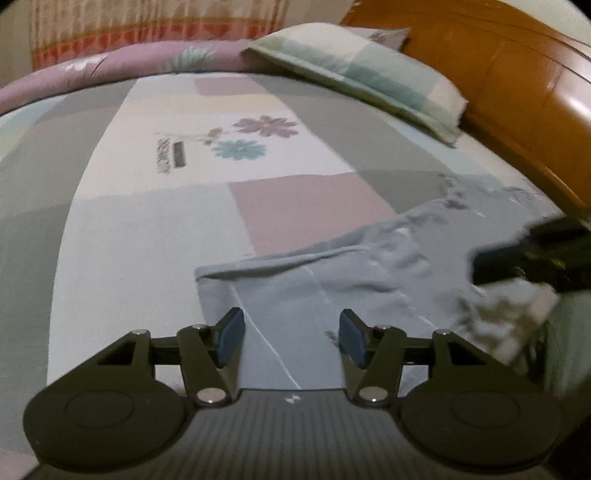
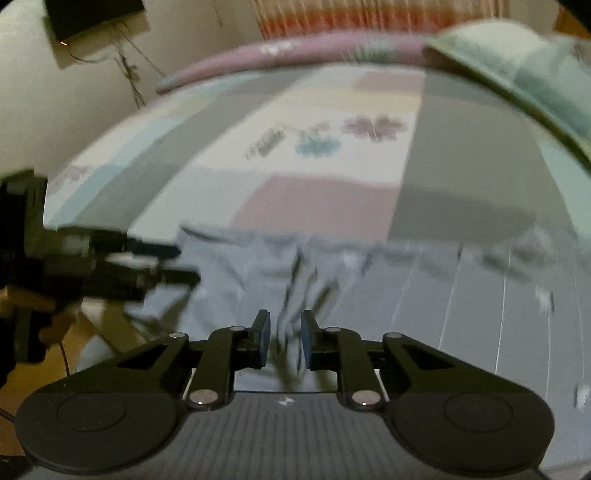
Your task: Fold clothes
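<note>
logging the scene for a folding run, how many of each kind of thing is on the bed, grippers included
Pale blue-grey garment with thin white lines: 1
Green and cream checked pillow: 1
Mauve floral rolled quilt: 1
Black two-finger grippers: 2 (left gripper, jaws apart over the garment's flat edge; right gripper, jaws closed on a bunched fold)
Total: 5

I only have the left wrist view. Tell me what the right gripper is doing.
Observer: The right gripper has its jaws drawn narrow, pinching a bunched ridge of the garment.
Operator: Report where my left gripper sits from that side.
Observer: The left gripper, blurred, is at the garment's left edge.
Operator: Say what is behind it.
Observer: A dark box on the wall, with wires hanging below.
</note>
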Tool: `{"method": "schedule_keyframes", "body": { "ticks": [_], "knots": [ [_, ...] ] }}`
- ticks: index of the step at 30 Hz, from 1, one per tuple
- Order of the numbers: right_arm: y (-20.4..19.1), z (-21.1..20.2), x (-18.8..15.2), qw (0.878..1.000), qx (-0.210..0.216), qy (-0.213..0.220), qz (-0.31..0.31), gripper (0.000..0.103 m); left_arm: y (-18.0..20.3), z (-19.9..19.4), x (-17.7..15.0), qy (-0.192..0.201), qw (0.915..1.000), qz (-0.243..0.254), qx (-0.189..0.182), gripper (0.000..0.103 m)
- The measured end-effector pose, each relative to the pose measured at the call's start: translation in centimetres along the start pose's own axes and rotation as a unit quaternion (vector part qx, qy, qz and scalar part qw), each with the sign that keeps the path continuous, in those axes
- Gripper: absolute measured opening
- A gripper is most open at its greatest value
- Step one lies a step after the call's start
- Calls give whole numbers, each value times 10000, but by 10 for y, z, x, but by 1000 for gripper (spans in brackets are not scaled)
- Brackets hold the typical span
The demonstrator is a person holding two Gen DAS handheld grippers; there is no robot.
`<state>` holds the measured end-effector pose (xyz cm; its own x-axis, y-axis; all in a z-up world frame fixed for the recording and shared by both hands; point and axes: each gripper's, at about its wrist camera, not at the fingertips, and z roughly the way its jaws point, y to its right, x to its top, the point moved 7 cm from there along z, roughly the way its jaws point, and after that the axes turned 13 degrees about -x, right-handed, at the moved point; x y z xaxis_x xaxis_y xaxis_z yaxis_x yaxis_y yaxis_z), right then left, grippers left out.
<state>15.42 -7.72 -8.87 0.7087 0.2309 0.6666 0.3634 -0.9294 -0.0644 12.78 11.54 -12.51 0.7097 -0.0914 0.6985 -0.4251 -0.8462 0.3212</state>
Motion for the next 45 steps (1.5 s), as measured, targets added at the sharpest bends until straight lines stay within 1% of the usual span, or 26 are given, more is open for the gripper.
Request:
{"method": "schedule_keyframes", "body": {
  "ticks": [1, 2, 3, 4, 5, 6, 7, 8, 9, 10, 11, 12, 14, 19, 22, 23, 25, 26, 28, 30, 32, 33, 35, 39, 41, 45],
  "knots": [
    [-4, 1, 3, 9999, 84, 63, -56, 27, 5, -5, -1, 52, 9999, 39, -104, 58],
    [-7, 3, 7, 9997, 167, 124, -113, 34, 8, -7, -4, 68, 9998, 42, -183, 60],
    [-11, 10, 7, 9996, 244, 100, -126, 42, 8, -5, -9, -36, 9998, -7, -215, 60],
    [-14, 18, 6, 9994, 319, 62, -131, 45, 8, -2, -15, -153, 9996, -52, -223, 60],
    [-17, 26, 6, 9991, 395, 24, -137, 47, 7, 2, -22, -256, 9996, -36, -152, 59],
    [-15, 38, 1, 9991, 362, -190, -71, 47, 10, 1, -26, -182, 9997, 128, -107, 62],
    [-11, 50, -5, 9986, 311, -432, 5, 46, 11, 0, -27, -239, 9995, 176, -73, 62],
    [-7, 48, -7, 9982, 346, -467, 111, 46, 12, -1, -26, -285, 9994, 191, -21, 62],
    [-3, 43, -8, 9979, 393, -469, 222, 51, 13, -2, -25, -313, 9993, 188, 17, 61],
    [1, 39, -8, 9974, 440, -472, 333, 52, 14, -3, -22, -314, 9993, 204, 53, 61],
    [9, 32, -9, 9979, 331, -406, 389, 55, 15, -5, -18, -315, 9992, 220, 89, 61],
    [19, 24, -9, 9985, 191, -278, 422, 61, 17, -5, -15, -311, 9991, 249, 118, 61],
    [45, 11, -14, 9979, -165, -132, 615, 66, 24, 0, -6, -267, 9987, 407, 136, 61],
    [114, -10, -33, 9870, -1156, -46, 1120, 66, 56, 18, 10, -215, 9954, 931, 95, 62],
    [141, -12, -25, 9827, -1566, 115, 986, 66, 76, 36, 15, -288, 9917, 1255, 14, 64],
    [146, -10, -19, 9820, -1654, 236, 876, 66, 78, 43, 16, -343, 9913, 1269, 63, 64],
    [162, 0, -5, 9788, -1905, 377, 654, 66, 74, 57, 12, -497, 9925, 1106, 138, 64],
    [171, 9, 2, 9767, -2038, 401, 542, 66, 71, 62, 10, -556, 9933, 996, 165, 64],
    [189, 31, 13, 9725, -2265, 365, 408, 66, 65, 61, 7, -530, 9955, 776, 117, 64],
    [203, 52, 20, 9740, -2224, 247, 355, 66, 59, 61, 3, -504, 9972, 556, 69, 67],
    [217, 75, 23, 9749, -2179, 41, 452, 65, 54, 59, 1, -463, 9982, 380, 24, 69],
    [223, 82, 24, 9757, -2131, 55, 502, 69, 52, 58, 0, -437, 9986, 306, 1, 69],
    [234, 86, 31, 9764, -2070, 178, 592, 70, 48, 57, -1, -402, 9989, 220, -26, 70],
    [247, 87, 43, 9729, -2110, 51, 947, 68, 48, 58, 0, -417, 9989, 224, -24, 70],
    [236, 73, 44, 9762, -1946, 121, 952, 68, 49, 57, 1, -418, 9989, 226, -20, 70],
    [200, 61, 35, 9828, -1739, 54, 620, 69, 49, 58, 1, -405, 9989, 214, -28, 71]
  ]
}}
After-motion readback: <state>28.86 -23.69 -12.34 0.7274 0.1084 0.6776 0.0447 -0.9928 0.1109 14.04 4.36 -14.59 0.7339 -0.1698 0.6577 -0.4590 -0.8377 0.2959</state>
